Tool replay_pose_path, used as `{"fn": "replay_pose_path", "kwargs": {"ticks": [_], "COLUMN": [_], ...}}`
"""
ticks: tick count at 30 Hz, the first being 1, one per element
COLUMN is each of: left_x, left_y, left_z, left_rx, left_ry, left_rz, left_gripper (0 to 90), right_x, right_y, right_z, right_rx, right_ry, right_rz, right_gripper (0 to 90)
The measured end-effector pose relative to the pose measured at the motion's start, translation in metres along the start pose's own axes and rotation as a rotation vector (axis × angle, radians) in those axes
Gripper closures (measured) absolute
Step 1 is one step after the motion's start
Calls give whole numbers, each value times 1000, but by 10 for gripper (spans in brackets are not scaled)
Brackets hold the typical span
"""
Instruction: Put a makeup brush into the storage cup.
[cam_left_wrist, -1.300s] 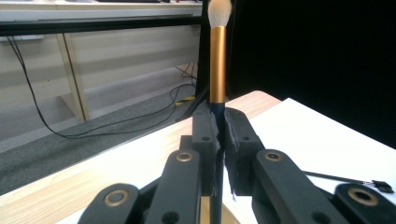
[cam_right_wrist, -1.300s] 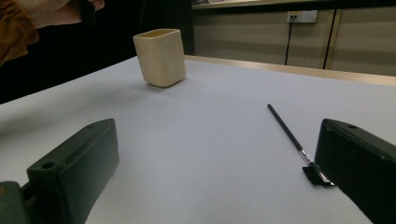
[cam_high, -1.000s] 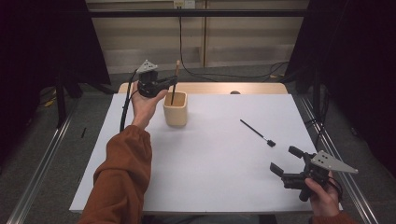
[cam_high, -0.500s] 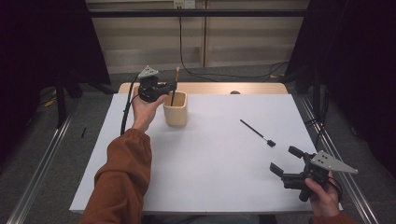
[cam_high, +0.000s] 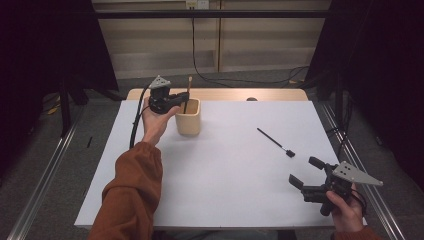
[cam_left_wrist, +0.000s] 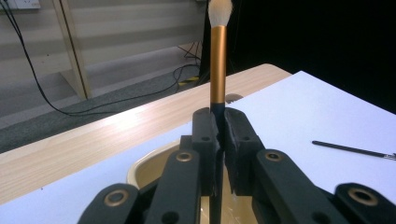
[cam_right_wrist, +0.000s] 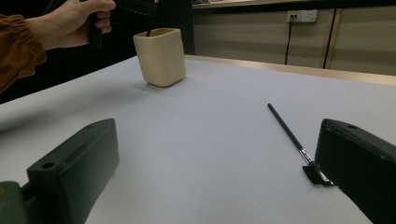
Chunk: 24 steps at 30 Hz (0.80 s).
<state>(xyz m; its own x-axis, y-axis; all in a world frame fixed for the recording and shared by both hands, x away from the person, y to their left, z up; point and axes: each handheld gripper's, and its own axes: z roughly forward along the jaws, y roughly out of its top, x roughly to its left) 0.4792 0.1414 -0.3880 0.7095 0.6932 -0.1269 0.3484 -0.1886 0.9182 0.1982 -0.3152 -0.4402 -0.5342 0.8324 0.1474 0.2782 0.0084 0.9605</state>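
Lowering makeup brush (cam_high: 188, 92) into cup (cam_high: 188, 122), left claw (cam_left_wrist: 219, 135) clamped on handle; next: release. Right claw (cam_high: 306, 171) apart.

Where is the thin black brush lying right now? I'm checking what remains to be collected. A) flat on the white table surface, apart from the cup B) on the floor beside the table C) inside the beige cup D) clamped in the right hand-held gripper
A: the thin black brush lies flat on the white table, well apart from the beige cup, ahead of the open right hand-held gripper.
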Motion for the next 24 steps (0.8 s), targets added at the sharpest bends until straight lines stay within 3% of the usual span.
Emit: {"fn": "replay_pose_path", "kwargs": {"ticks": [19,22,24], "left_x": [0,2,1], "left_y": [-11,-12,-13], "left_z": [2,2,1], "left_rx": [20,23,14], "left_ry": [0,-8,-19], "left_rz": [-5,-20,-53], "left_gripper": [834,828,806], "right_x": [0,0,0], "right_y": [0,0,0], "right_z": [-1,-1,-1], "right_rx": [-3,-3,-4], "right_ry": [1,-2,0], "right_rz": [0,4,3], "right_gripper": [0,0,0]}}
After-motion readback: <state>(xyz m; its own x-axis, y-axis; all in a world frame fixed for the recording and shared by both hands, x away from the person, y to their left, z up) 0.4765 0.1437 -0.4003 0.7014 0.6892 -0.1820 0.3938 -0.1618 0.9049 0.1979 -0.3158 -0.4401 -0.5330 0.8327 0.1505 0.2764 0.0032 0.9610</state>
